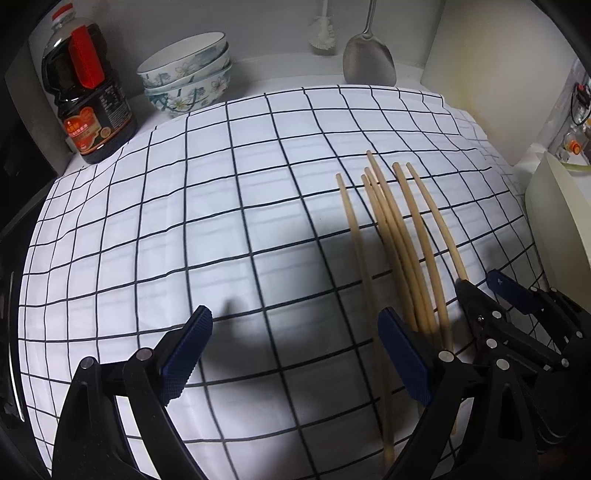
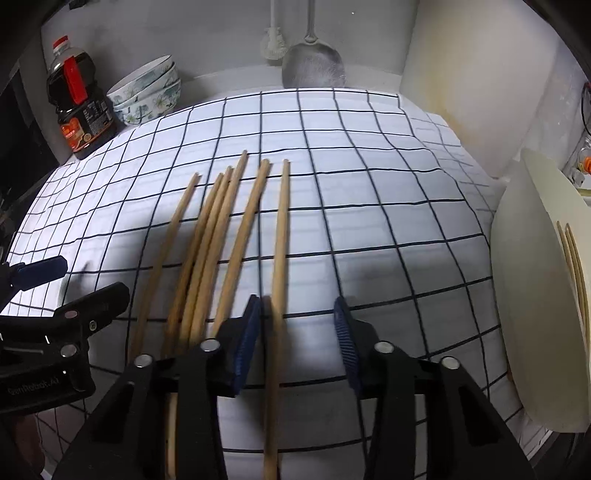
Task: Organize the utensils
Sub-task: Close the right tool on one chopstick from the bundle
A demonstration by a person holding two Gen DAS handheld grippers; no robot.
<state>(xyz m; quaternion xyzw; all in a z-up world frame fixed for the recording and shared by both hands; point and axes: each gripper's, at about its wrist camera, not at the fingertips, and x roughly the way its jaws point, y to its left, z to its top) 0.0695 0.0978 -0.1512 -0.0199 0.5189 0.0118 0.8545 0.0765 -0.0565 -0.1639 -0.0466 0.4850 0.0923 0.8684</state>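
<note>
Several wooden chopsticks [image 1: 391,236] lie side by side on the checked cloth [image 1: 221,221]; they also show in the right wrist view [image 2: 221,229]. My left gripper [image 1: 295,354] is open and empty, just left of the chopsticks. My right gripper [image 2: 295,336] is open, its jaws either side of the rightmost chopstick [image 2: 280,251], not closed on it. The right gripper also shows in the left wrist view [image 1: 491,291]. A cream utensil holder [image 2: 535,295] at the right holds two or three chopsticks [image 2: 574,266].
A dark sauce bottle [image 1: 86,96] and stacked flowered bowls [image 1: 188,74] stand at the back left. A metal spatula [image 1: 367,59] and a white brush [image 1: 323,33] hang at the back wall. A cream board [image 1: 491,74] leans at the back right.
</note>
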